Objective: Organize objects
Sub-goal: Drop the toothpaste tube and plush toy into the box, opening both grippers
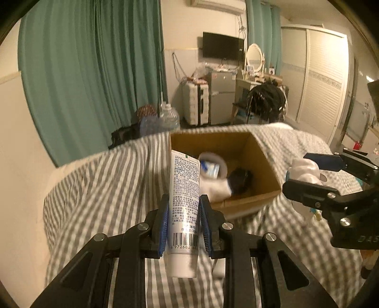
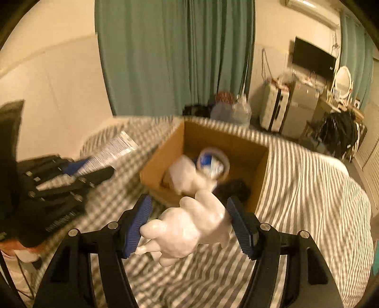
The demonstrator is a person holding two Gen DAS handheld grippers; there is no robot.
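White tube (image 1: 184,208), glossy with dense print and a barcode, clamped upright in the left gripper (image 1: 183,222) just short of the cardboard box (image 1: 265,163). Lumpy, shiny white figurine (image 2: 189,225) pinched in the right gripper (image 2: 189,222), near the box's front edge. Striped bedsheet (image 2: 308,189) under the box, tape roll (image 2: 213,163) inside.

Teal curtains (image 1: 94,71) hang along the left wall, with a second pair (image 1: 263,30) beside the wall-mounted TV (image 1: 222,46) and an air conditioner (image 1: 220,4) near the ceiling. Below the TV stand a white suitcase (image 1: 195,104) and a small grey fridge (image 1: 222,97), with a vanity mirror (image 1: 254,56) and a dark bag (image 1: 266,99) to their right. Water jugs (image 1: 167,117) sit on the floor below the curtains, and a louvred wardrobe (image 1: 322,80) fills the right wall.
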